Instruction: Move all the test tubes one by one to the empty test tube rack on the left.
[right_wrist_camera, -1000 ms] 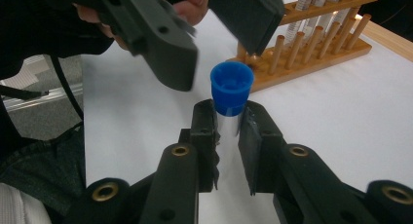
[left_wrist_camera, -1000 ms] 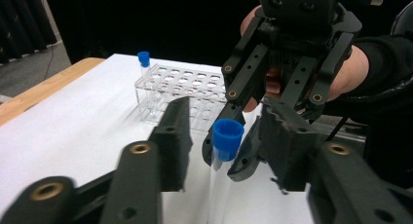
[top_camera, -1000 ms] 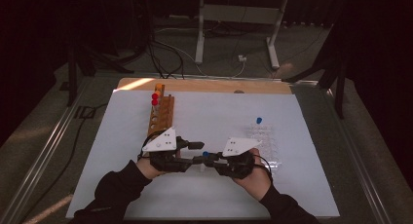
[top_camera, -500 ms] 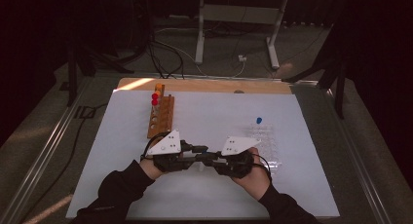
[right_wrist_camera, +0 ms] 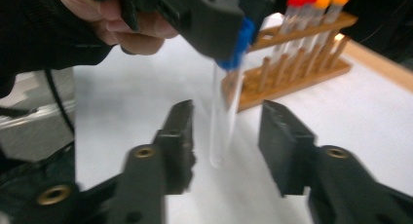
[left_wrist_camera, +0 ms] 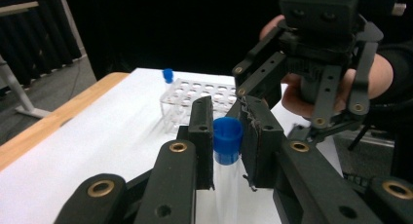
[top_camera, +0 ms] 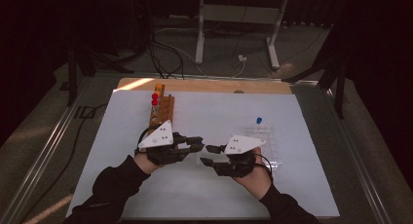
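In the high view, both tongs meet at lower centre of the white bench, between the wooden rack and the clear rack. The left gripper view has the left tongs pinching the blue-capped tube just under its cap. In the right gripper view the right tongs are spread around its glass mid-frame: a handover, I judge, calling next for closing on the glass.

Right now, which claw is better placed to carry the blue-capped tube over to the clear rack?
Right. The left claw is shut on the clear blue-capped test tube at its cap. The right claw is open with the tube's body between its jaws, and it sits beside the clear plastic rack.
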`<state>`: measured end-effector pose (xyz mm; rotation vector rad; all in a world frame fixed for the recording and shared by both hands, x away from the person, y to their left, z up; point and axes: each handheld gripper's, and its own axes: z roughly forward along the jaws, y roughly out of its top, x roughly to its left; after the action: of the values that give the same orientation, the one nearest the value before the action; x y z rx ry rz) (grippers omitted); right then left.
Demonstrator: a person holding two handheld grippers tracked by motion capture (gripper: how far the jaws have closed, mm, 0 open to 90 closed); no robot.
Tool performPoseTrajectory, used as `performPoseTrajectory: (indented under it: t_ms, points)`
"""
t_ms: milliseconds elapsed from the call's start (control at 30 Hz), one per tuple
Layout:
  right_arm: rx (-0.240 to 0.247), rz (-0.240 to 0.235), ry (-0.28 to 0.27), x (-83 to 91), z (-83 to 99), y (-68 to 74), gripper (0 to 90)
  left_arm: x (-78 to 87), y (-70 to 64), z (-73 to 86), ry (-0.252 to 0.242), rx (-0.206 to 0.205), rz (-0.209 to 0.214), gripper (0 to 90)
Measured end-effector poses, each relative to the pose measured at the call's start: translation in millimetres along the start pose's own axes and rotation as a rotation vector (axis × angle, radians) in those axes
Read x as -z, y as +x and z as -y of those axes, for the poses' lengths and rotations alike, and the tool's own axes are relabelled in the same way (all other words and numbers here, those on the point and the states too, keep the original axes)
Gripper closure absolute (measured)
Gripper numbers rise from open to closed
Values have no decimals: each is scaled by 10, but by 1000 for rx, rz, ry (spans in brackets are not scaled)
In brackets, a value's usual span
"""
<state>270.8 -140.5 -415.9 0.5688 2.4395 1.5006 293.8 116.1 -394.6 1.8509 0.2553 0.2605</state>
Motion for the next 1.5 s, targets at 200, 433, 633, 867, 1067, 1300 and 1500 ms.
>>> performPoseTrajectory:
  t_ms: [200,433,633,867,1067,1300,1500]
  points:
    - [-82,43,-20,75,-1,-31,318,159,124,-63,-2,6,-61,775]
    - [-78,103,-65,136,-6,-7,68,345,300,-137,-7,15,-134,775]
    - [-85,77,-81,159,0,-16,9,488,456,-167,-13,32,-200,775]
    - [-76,71,-94,180,4,-16,10,630,638,-132,-12,55,-273,776]
    - [-53,94,-100,175,26,-16,10,742,778,-74,-8,80,-337,775]
    - [-63,97,-94,173,43,-45,10,826,928,7,0,103,-394,775]
    - [-76,84,-96,175,57,-60,10,835,1049,85,-3,121,-427,775]
